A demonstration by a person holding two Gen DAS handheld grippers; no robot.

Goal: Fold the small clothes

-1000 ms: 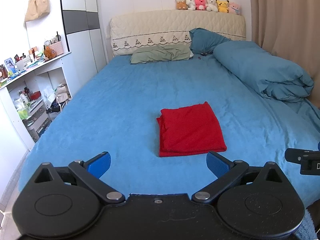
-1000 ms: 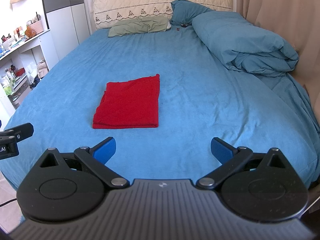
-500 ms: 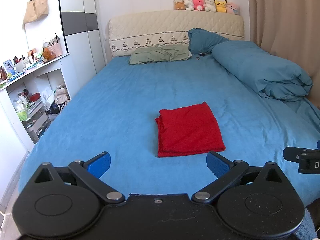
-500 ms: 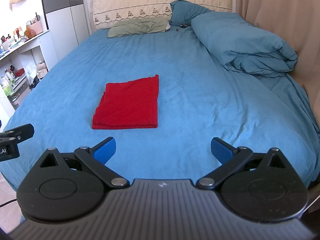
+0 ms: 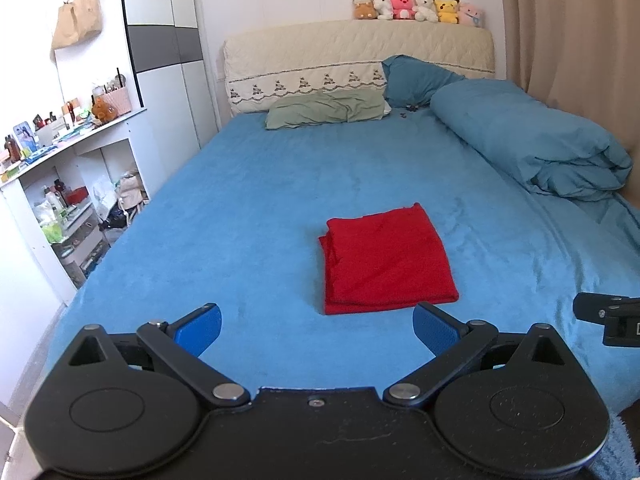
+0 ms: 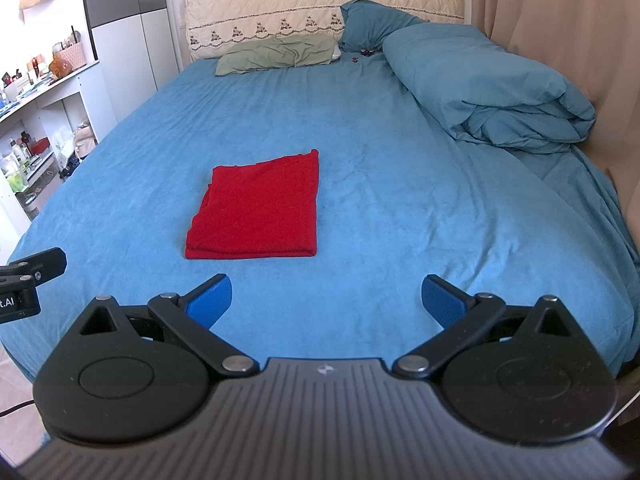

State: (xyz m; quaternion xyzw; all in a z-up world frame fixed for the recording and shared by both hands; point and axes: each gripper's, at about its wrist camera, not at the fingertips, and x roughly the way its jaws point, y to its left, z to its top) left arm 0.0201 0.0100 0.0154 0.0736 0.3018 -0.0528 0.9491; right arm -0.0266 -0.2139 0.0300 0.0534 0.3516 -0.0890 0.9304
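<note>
Almost nothing has shifted since a second ago: both wrist views drift very slightly, the garment sits in the same spot, both grippers stay spread and empty. Wide bed with a blue plush sheet (image 5: 248,216) fills most of both views, with a cream quilted headboard (image 5: 360,48) at its far end. Along the bed's right side lies a rolled teal duvet (image 5: 532,140), with a beige curtain (image 5: 568,32) behind it. White shelving unit crowded with bottles and small items (image 5: 60,184) stands off the bed's left side, next to a white and grey wardrobe (image 5: 160,40); a tan handbag (image 5: 76,16) hangs on the wall above the shelf. Flat sage-green pillow (image 5: 324,109) lies against the headboard, and a teal pillow (image 5: 416,80) is propped just beside it. Folded red fabric garment (image 5: 386,260), a neat rectangle with stacked layers showing at its left and near edges, lies flat on the sheet near the foot half of the bed, well apart from the duvet and pillows. Left gripper (image 5: 316,328) hovers at the bed's near edge, blue-padded fingers wide apart, nothing between them, the garment just ahead and slightly right of centre. Right gripper (image 6: 326,298) hovers likewise, fingers wide apart and empty, the garment ahead and to its left, not touched. Row of small plush toys (image 5: 416,8) sits on top of the headboard. Each gripper shows as a black part at the edge of the other's view.
</note>
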